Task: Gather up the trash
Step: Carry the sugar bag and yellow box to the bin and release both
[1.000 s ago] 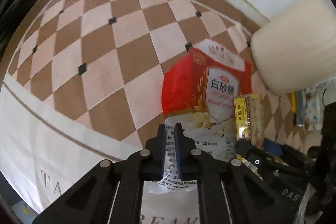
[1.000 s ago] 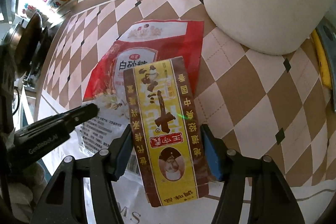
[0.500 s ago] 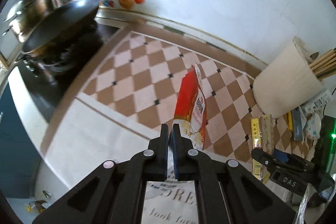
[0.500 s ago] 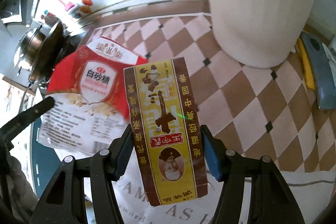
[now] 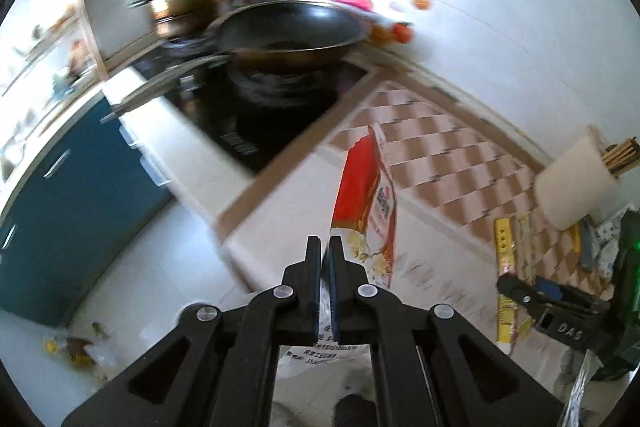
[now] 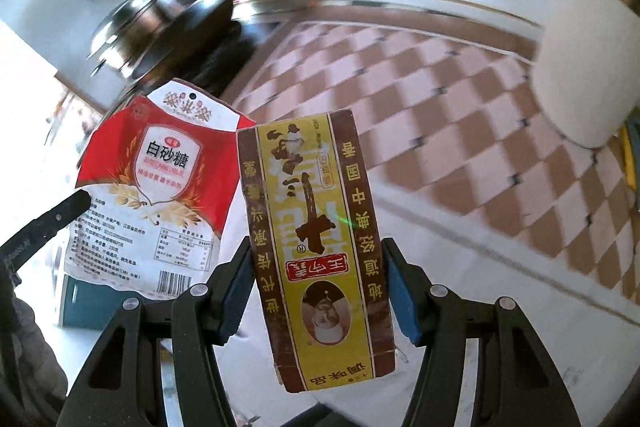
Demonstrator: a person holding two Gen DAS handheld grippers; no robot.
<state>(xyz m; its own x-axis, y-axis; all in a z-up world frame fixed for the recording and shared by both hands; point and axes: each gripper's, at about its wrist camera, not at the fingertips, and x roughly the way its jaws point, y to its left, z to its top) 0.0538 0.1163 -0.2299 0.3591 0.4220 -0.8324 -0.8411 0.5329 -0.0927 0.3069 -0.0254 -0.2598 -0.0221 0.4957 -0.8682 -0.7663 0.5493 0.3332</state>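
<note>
Left gripper is clamped narrow on the lower edge of a red-and-white plastic sugar bag, held in the air above the checkered counter. Right gripper grips a flat yellow-and-brown seasoning carton by its sides, also above the counter, just beside the bag. A black wok sits beyond the counter.

Red-white sugar bag hanging upright beside yellow-brown seasoning box, both lifted off counter.

Black claw linkages, silver screws, blue pads.
</note>
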